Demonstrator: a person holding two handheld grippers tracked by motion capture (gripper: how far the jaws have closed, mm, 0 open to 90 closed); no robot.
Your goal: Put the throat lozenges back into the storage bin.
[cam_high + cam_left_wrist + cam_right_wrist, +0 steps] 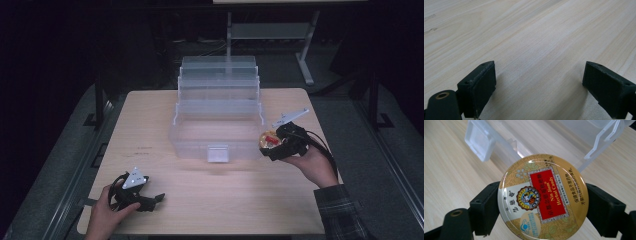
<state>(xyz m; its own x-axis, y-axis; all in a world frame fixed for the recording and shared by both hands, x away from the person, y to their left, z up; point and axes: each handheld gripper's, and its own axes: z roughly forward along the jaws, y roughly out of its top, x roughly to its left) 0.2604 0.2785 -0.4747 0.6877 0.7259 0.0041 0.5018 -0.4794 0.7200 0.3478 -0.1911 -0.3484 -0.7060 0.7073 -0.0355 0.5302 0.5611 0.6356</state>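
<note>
A round gold candy tin [543, 197] with a red label sits clamped between the jaws of my right gripper [543, 205], its lid facing the camera. In the high view that tin [267, 139] and the right gripper [280, 142] hover just off the right front corner of a clear plastic box [217, 131]. The box is open, with stepped transparent trays [219, 82] folded back behind it. My left gripper [150, 199] rests low at the table's front left, jaws spread wide over bare wood [539, 75], holding nothing.
The light wooden table [215, 200] has free surface in front of the box and to its left. The box's white front latch [218, 153] faces me. A metal stand [305, 55] rises behind the table in the dark.
</note>
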